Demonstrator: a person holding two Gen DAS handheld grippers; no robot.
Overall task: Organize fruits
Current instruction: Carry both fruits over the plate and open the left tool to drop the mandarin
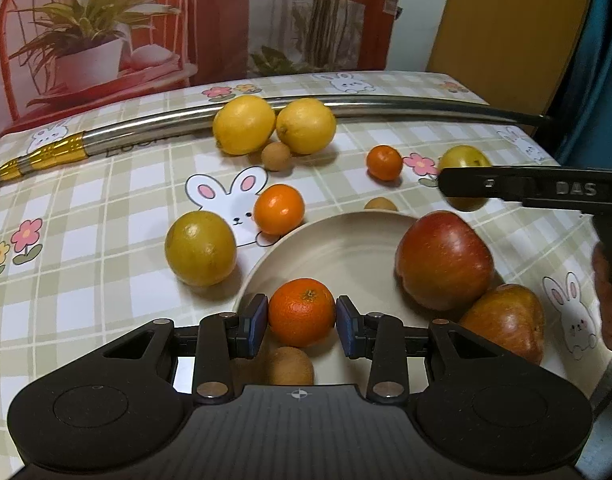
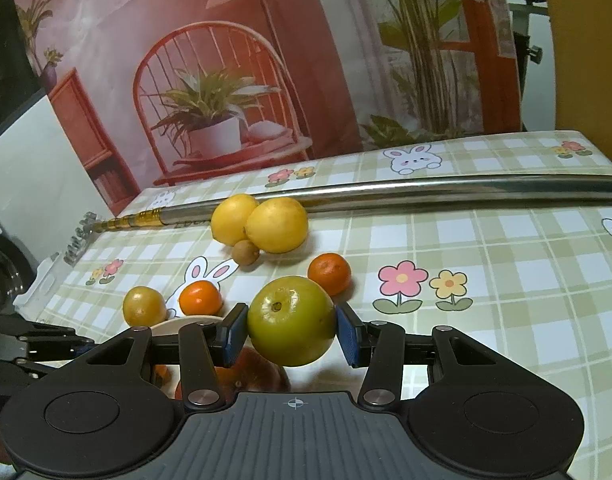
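Note:
My left gripper (image 1: 302, 322) is shut on a mandarin (image 1: 302, 312), held over the beige bowl (image 1: 345, 256); a brown kiwi-like fruit (image 1: 290, 366) lies beneath it. Two red apples (image 1: 443, 260) (image 1: 505, 320) sit at the bowl's right side. My right gripper (image 2: 292, 334) is shut on a green-yellow round fruit (image 2: 292, 320), held in the air above a red apple (image 2: 262, 372). In the left wrist view that gripper (image 1: 461, 184) reaches in from the right with the fruit (image 1: 463, 158).
On the checked cloth lie two lemons (image 1: 244, 124) (image 1: 306, 126), a small brown fruit (image 1: 276, 156), two mandarins (image 1: 279, 210) (image 1: 383, 163) and a yellow-green fruit (image 1: 200, 247). A metal pole (image 1: 385, 106) crosses the table's far side. A hand (image 1: 609, 304) shows at right.

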